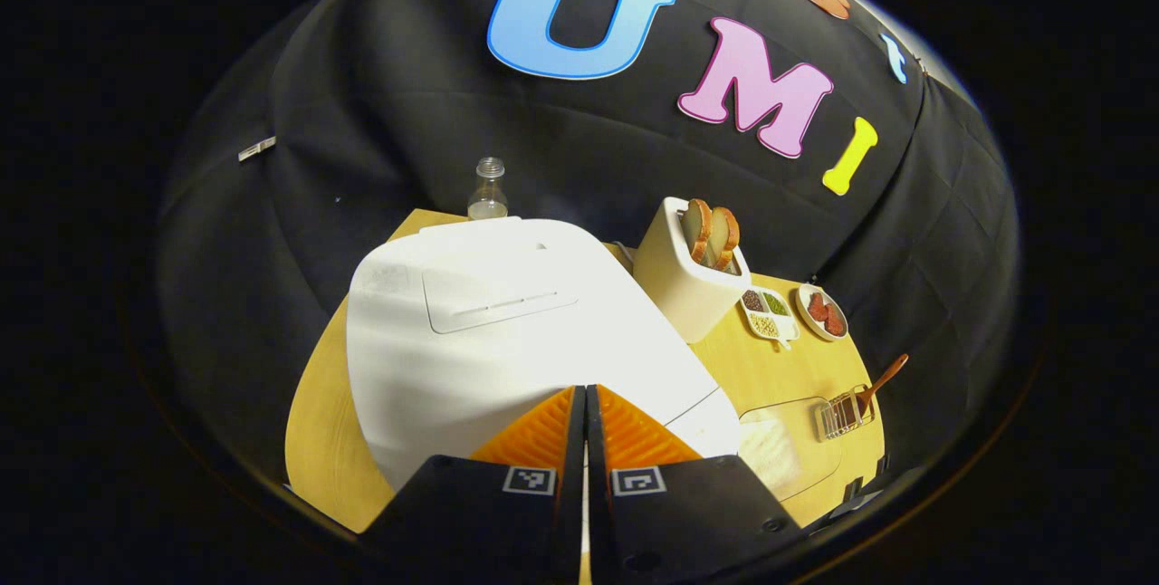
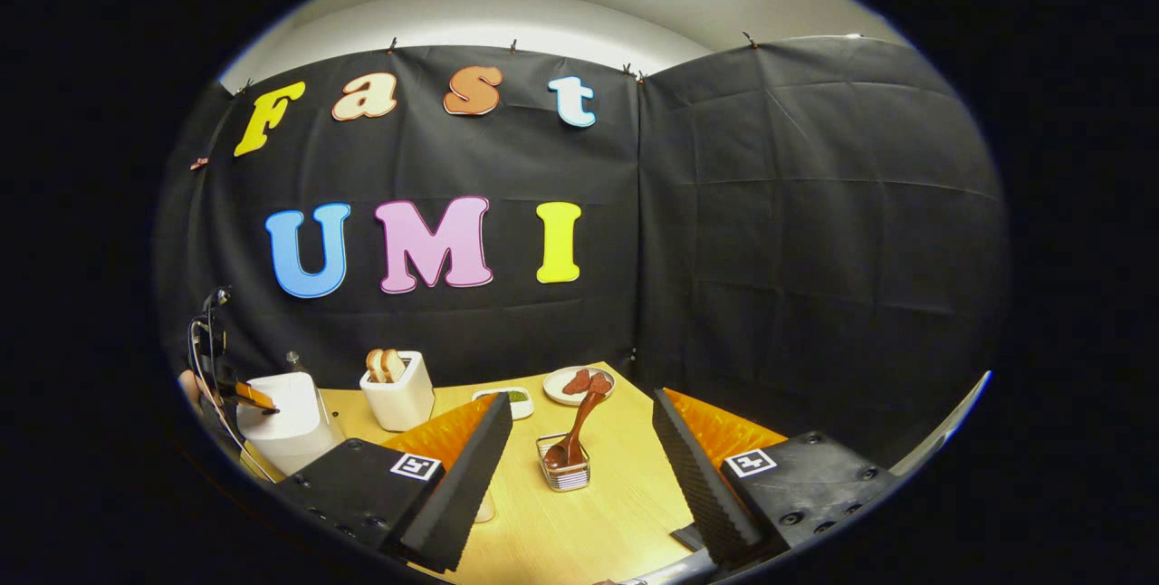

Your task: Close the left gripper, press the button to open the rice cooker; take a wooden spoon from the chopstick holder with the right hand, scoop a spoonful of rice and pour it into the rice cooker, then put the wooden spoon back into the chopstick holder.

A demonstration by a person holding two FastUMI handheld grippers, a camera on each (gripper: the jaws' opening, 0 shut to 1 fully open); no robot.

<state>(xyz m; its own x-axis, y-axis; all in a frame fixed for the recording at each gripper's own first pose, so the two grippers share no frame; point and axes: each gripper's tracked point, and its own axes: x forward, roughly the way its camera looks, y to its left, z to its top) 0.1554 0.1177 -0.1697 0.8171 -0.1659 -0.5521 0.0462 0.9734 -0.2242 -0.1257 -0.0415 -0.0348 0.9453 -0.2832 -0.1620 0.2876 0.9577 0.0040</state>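
So this is the very first step, the button press. The left gripper [image 1: 585,404] has its fingers clenched tight together with nothing between them, tips sitting right at the front edge of the rice cooker [image 1: 489,331]. The lid looks down and shut. The button itself can't be made out; it's probably hidden under the fingertips on the front face, but that's a guess.

Everything else sits to the right of the rice cooker: a toaster [image 1: 688,282] with bread in it just beside the cooker, then a small divided dish [image 1: 770,313] and a plate [image 1: 822,311] further along. The chopstick holder [image 2: 563,463] is a little wire basket on the tabletop [image 2: 589,522] with the wooden spoon [image 2: 579,426] leaning out of it, untouched.

The right gripper [image 2: 579,476] hangs back with fingers spread wide, the holder lined up between them but well apart.

Next move calls for a firm push down and in with the closed tips until the lid pops. Spoon grab comes after.
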